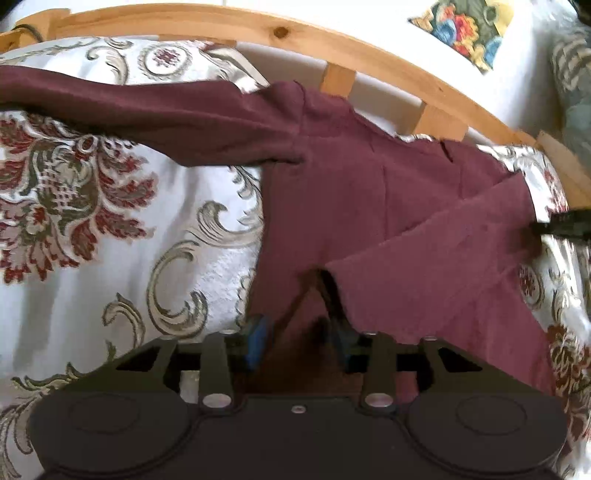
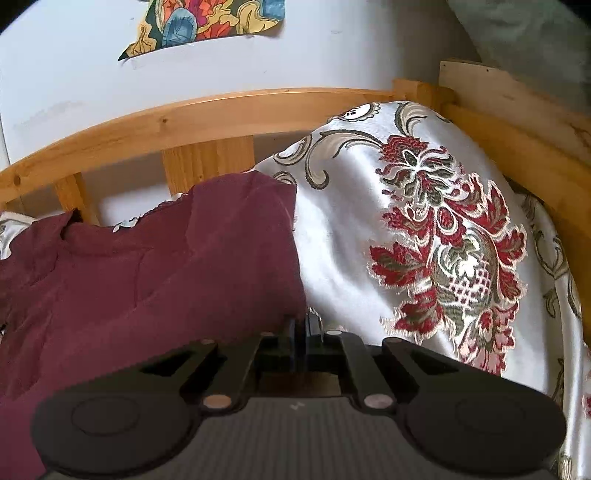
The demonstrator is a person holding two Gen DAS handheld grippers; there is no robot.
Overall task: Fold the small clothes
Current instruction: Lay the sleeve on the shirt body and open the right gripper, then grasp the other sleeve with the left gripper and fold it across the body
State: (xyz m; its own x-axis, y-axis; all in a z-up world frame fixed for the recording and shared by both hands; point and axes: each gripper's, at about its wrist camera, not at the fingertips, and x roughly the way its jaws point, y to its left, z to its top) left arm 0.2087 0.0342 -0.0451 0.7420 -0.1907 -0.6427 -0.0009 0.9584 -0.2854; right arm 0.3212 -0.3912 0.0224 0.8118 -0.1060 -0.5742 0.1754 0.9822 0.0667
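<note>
A maroon long-sleeved shirt (image 1: pixel 369 192) lies flat on the patterned bedspread (image 1: pixel 110 258). One sleeve (image 1: pixel 147 118) stretches out to the left. The other sleeve (image 1: pixel 443 266) is folded diagonally across the body. My left gripper (image 1: pixel 299 317) sits at the shirt's near edge, its blue-padded jaws apart, with shadowed cloth lying between them and neither pad pressing on it. In the right wrist view the shirt (image 2: pixel 147 277) fills the left side. My right gripper (image 2: pixel 304 325) is closed on its right-hand edge, and its black tip (image 1: pixel 550 227) also shows in the left wrist view.
A wooden bed rail (image 1: pixel 258 26) with slats runs along the far side, meeting a side rail (image 2: pixel 517 140) on the right. Behind it is a white wall with a colourful floral cloth (image 2: pixel 214 22). Bare bedspread (image 2: pixel 424 240) lies right of the shirt.
</note>
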